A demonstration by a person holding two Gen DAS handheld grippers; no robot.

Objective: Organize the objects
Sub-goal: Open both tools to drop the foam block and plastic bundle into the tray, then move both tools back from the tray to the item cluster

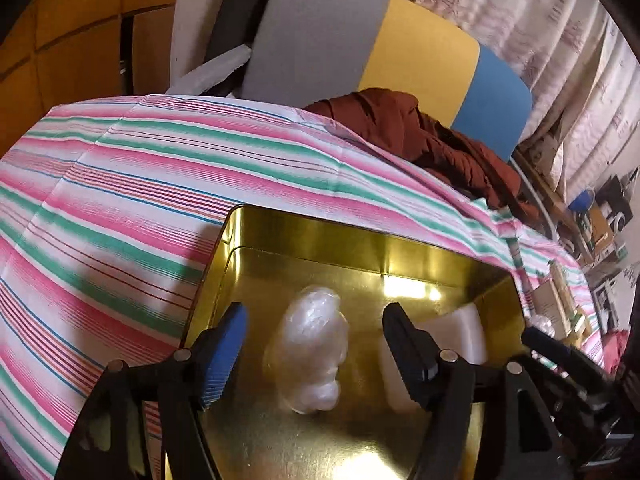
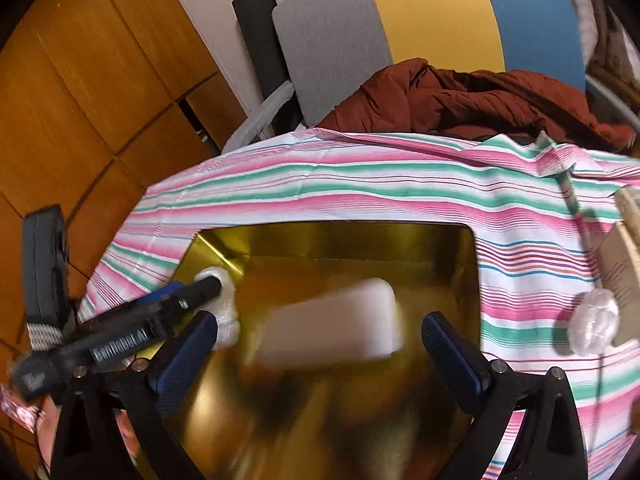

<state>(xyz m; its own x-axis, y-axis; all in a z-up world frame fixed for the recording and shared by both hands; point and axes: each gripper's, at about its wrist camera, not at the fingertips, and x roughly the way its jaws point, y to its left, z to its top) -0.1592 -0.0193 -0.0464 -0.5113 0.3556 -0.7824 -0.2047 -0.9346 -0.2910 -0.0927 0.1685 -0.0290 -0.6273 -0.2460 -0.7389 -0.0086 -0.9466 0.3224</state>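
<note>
Warm dim light, glare on gold tin, fisheye-bent edges, motion blur

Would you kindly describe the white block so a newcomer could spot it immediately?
On the striped tablecloth sits an open gold tin. The white block is inside it, between the open right gripper fingers. Unlike the crinkly plastic-wrapped bundle beside it, it is smooth and rectangular.

I'm seeing a shiny gold metal tin, a pink, green and white striped cloth, a rust-brown crumpled jacket, and a grey, yellow and blue chair back.
</note>
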